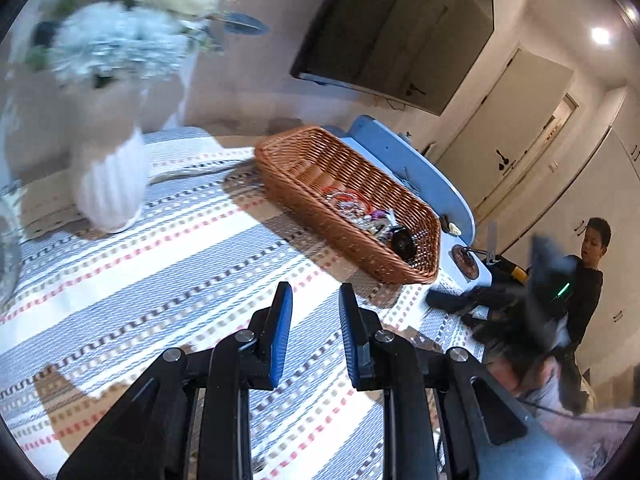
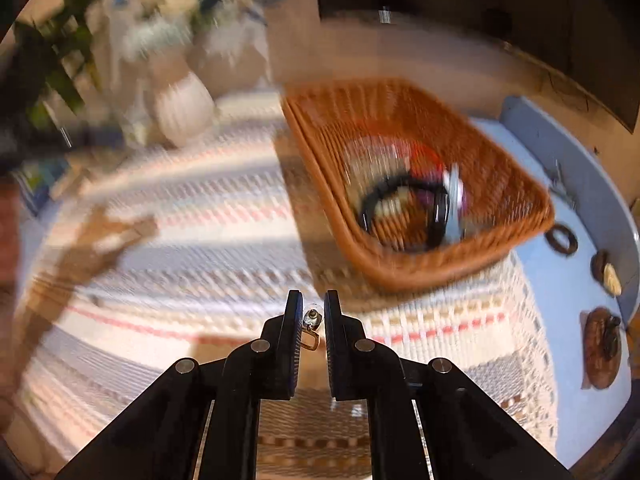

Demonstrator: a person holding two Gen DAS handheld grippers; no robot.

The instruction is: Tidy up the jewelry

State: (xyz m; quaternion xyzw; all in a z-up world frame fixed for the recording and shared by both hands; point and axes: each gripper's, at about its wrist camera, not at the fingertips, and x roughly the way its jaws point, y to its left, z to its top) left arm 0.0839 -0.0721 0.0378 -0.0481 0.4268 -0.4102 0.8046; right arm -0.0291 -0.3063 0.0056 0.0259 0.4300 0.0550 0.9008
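Between right gripper (image 2: 312, 316) fingers, earring (image 2: 311, 326) barely pinched; could drop before basket (image 2: 360, 248) at 1 o'clock; left gripper (image 1: 315, 300) apart, empty.

baskets: 1 (image 1: 400, 264) | vases: 1 (image 1: 114, 188) | claws: 2 (image 1: 315, 300) (image 2: 313, 308) (jewelry uncountable)

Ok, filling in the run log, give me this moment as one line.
left gripper: open, empty, above cloth | right gripper: small earring between fingers, short of wicker basket | basket: holds jewelry

Warm indoor light, a ceiling lamp (image 1: 600, 35) glaring at two o'clock in the left view. Heavy motion blur smears the right view's basket (image 2: 416, 268); fisheye bending darkens every rim.
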